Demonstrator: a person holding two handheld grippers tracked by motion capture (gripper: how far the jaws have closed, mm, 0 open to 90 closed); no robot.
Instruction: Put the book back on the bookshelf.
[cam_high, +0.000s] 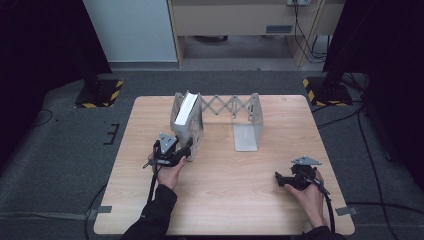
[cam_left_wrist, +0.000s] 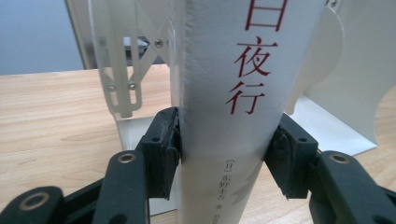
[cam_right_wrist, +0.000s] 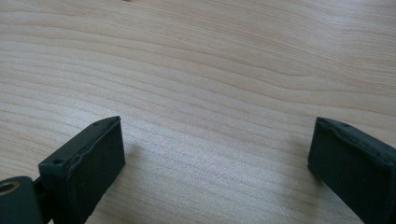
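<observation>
A white book (cam_high: 186, 111) stands upright in the left end of a white expandable bookstand (cam_high: 231, 106) on the wooden table (cam_high: 225, 185). In the left gripper view the book's spine (cam_left_wrist: 229, 116) bears red characters, and both black pads (cam_left_wrist: 163, 149) press its sides near the bottom. My left gripper (cam_high: 187, 148) is shut on the book at the stand's front. My right gripper (cam_high: 278, 179) rests low over bare wood at the front right, open, with nothing between its jaws (cam_right_wrist: 215, 158).
The stand's right bookend (cam_high: 247, 131) stands with a flat base plate reaching toward me. Scissor links join the two ends at the back. Black tripod feet with yellow-black tape (cam_high: 326, 90) stand on the floor beyond the table's far corners.
</observation>
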